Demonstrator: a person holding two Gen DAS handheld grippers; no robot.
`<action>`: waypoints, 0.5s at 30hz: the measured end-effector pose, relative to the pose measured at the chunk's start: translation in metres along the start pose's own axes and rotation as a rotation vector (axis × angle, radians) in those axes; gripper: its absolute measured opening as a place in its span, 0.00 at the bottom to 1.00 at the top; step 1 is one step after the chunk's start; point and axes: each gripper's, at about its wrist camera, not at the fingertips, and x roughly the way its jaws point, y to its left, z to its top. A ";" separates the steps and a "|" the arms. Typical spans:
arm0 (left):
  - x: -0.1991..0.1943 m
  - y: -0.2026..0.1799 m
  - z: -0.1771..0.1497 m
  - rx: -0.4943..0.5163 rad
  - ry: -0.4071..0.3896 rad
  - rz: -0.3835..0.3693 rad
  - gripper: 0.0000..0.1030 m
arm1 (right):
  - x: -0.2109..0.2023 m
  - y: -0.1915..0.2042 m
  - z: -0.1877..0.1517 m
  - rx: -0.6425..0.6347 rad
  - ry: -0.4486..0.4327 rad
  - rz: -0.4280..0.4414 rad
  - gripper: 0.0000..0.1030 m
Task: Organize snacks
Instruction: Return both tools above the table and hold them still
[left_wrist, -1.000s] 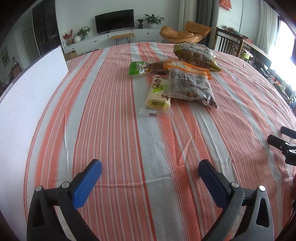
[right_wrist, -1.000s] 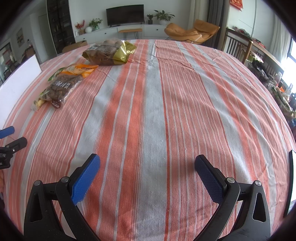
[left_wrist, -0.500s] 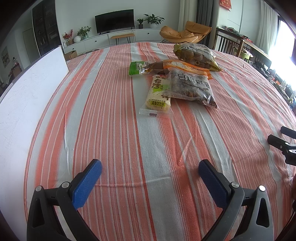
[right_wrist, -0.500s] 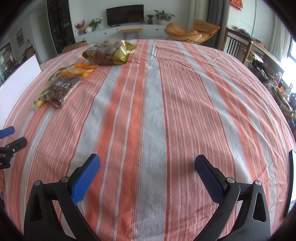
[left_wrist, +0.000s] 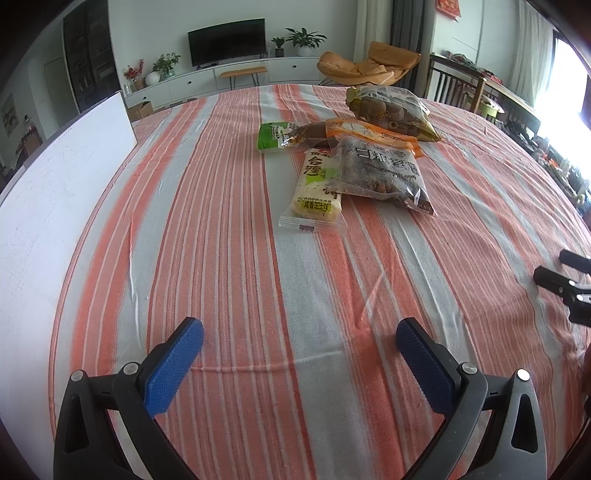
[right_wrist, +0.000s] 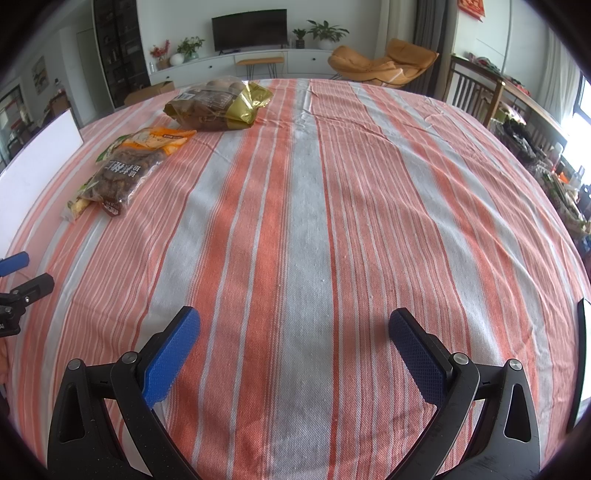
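- The left gripper (left_wrist: 299, 345), black-framed with blue ribbed pads, is spread wide and holds nothing; it hangs over bare striped cloth.
- The right gripper (right_wrist: 293, 332), same build, is likewise wide apart and empty, with the orange-and-grey striped tablecloth (right_wrist: 306, 229) beneath it.
- From the left gripper, the snacks lie ahead at about 12 to 1 o'clock, well apart from the pads — a loose, overlapping cluster.
- Nearest is the small clear-wrapped yellow cake packet (left_wrist: 316, 195): probably light and soft, so best pinched at its flat crimped end rather than across the cake.
- Overlapping its right edge is the clear bag of dark nut snacks with an orange top (left_wrist: 376, 168) — floppy, slick film; I'd judge the sealed top or bottom seam the surest hold.
- Behind these, a small green-and-white packet (left_wrist: 273, 136) and a gold-edged bag of round brown pieces (left_wrist: 391, 112), bulkier and likely to sag if lifted by one corner.
- From the right gripper the same cluster sits at 10 to 11 o'clock.
- A white board (left_wrist: 55, 192) stands along the table's edge at the left gripper's 9 to 10 o'clock.
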 end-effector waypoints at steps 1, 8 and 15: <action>-0.001 0.003 -0.001 0.000 0.001 0.000 1.00 | 0.000 0.000 0.000 0.000 0.000 0.000 1.00; -0.006 0.049 -0.007 -0.111 -0.002 0.069 1.00 | 0.000 0.000 0.001 0.001 0.000 0.001 1.00; -0.004 0.050 -0.007 -0.115 -0.001 0.082 1.00 | 0.000 0.000 0.000 0.000 0.000 0.000 1.00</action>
